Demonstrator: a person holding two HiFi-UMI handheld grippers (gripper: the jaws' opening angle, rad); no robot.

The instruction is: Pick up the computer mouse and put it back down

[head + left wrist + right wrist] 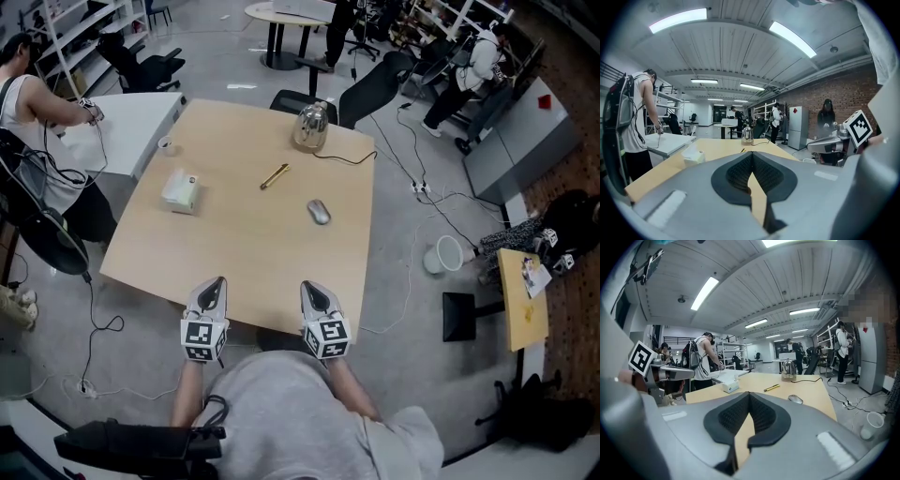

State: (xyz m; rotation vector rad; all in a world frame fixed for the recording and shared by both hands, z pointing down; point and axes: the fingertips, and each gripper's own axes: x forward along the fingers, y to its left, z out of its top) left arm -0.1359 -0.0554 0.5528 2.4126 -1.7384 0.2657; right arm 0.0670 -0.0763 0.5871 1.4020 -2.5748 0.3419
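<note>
While the computer mouse (319, 212) lies on the table's (244, 253) right half, the left gripper (217, 280) and right gripper (308, 285) hover at the table's near edge, jaws together, empty. This fits either a mouse awaiting lifting or one already replaced.

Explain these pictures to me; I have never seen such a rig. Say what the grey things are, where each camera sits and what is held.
A person holds a grasping tool in each hand: the left tool and the right tool. The head view looks down from a camera on the person's head; the other two come from cameras riding on each tool, looking along its jaws. On the table lie a mouse, a yellow pen, a kettle and a tissue box. Both tools are shut and hold nothing.
</note>
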